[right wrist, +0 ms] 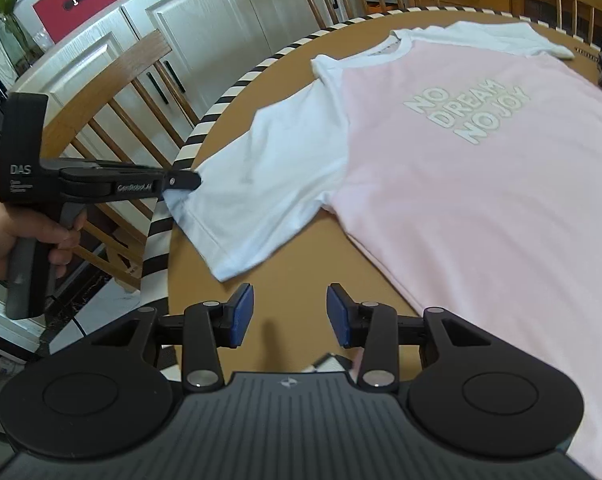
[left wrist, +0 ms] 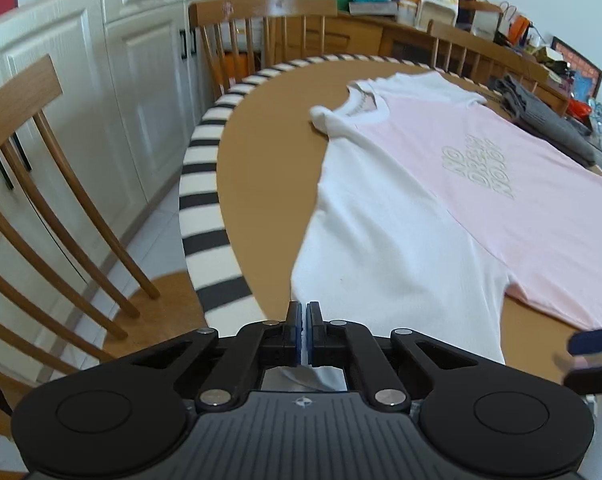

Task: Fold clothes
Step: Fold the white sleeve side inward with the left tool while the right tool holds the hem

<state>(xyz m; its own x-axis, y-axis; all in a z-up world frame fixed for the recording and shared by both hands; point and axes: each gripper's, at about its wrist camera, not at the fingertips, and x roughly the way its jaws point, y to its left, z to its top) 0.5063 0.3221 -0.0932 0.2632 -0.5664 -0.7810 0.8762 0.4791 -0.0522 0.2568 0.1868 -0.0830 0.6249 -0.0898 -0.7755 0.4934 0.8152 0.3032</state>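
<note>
One shirt (right wrist: 441, 152) is spread flat, face up, on the round desk (right wrist: 285, 296), and folding has barely begun: no fold is in yet, both sleeves are out, body fully open. It's pink with white sleeves and raised lettering on the chest, looks soft and a bit rumpled by the collar. The left hand-held gripper (right wrist: 193, 181) is clenched on the edge of the near white sleeve (right wrist: 257, 184), by the desk's striped rim. The right hand-held gripper (right wrist: 289, 316) is released, hanging over bare desk just short of the sleeve hem.
</note>
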